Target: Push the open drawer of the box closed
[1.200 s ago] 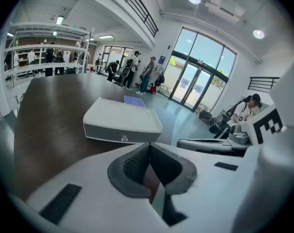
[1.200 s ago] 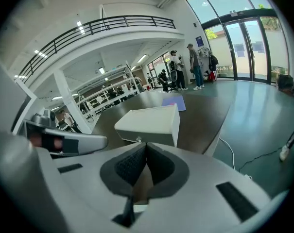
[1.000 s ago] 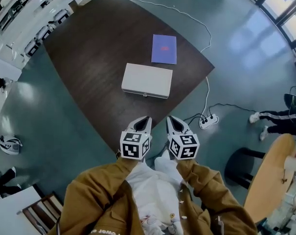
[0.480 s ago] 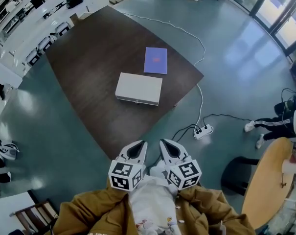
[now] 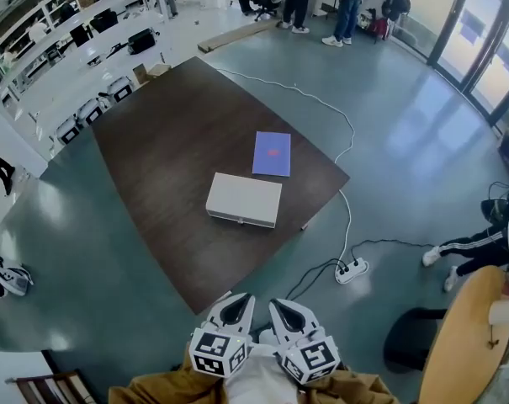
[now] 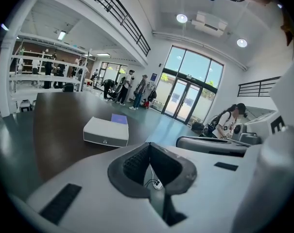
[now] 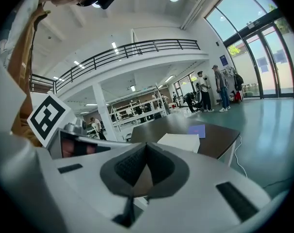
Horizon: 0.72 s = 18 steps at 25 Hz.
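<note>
A flat white box (image 5: 244, 199) lies on the dark wooden table (image 5: 170, 133), its drawer front with a small knob facing me; in the left gripper view the box (image 6: 106, 131) shows the drawer flush with the front. Both grippers hang near my body, well short of the table. My left gripper (image 5: 239, 305) has its jaws pressed together with nothing between them. My right gripper (image 5: 283, 307) stands beside it, also shut and empty. The right gripper view has the box (image 7: 180, 141) far ahead.
A purple booklet (image 5: 272, 153) lies just beyond the box. A white cable runs off the table's right corner to a power strip (image 5: 352, 268) on the floor. White shelving (image 5: 77, 32) stands at the far left. People stand at the back and sit at the right.
The table and box now sit farther from me and higher in the head view. Both grippers have dropped lower and closer to my body.
</note>
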{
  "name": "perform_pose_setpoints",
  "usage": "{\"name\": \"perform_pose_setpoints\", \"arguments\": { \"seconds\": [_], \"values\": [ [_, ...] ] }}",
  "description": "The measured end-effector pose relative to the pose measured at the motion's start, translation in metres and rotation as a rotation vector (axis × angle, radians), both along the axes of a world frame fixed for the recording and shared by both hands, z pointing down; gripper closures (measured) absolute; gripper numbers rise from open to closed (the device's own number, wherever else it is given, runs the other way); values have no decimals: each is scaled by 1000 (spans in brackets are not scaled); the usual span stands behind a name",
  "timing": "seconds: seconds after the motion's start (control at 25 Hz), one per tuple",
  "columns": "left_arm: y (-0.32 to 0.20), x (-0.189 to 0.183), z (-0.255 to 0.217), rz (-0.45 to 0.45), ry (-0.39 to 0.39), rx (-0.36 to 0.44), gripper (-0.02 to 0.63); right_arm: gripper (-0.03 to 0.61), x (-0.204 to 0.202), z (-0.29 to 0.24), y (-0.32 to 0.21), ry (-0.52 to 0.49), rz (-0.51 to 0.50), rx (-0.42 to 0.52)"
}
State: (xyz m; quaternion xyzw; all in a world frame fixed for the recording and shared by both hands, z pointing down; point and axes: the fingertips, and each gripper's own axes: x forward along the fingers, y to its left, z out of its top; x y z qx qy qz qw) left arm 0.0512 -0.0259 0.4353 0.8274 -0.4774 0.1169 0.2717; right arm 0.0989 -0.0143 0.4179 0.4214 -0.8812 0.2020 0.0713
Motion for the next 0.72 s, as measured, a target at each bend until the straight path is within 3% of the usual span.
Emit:
{"name": "perform_pose_setpoints", "arguments": {
  "seconds": [0.72],
  "values": [
    [-1, -11, 1, -24, -10, 26, 607, 575, -12, 5, -4, -20, -9, 16]
  ]
}}
